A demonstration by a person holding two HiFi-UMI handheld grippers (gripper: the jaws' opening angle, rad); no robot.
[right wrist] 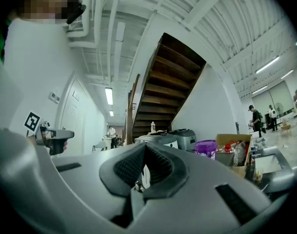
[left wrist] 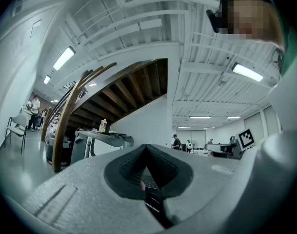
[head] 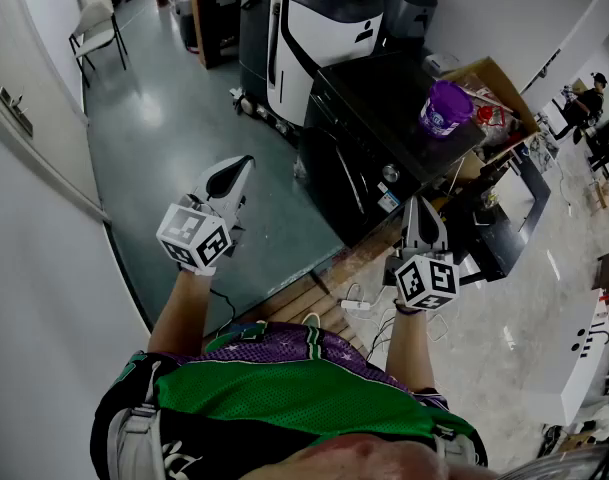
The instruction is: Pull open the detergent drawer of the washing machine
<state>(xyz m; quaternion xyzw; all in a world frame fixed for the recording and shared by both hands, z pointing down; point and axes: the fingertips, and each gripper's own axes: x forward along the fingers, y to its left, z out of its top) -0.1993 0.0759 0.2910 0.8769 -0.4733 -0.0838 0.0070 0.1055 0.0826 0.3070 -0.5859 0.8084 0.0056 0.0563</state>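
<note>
Shows right gripper (right wrist: 145, 147) at 6 o'clock, jaws together; purple tub (right wrist: 206, 148) at 3; wooden staircase (right wrist: 163, 91) at 12.

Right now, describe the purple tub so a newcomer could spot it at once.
Find the big black box-shaped machine ahead of the person. On its flat top, at the edge beside the open brown cardboard box, stands a squat round purple plastic tub. It is the only purple item there.
</note>
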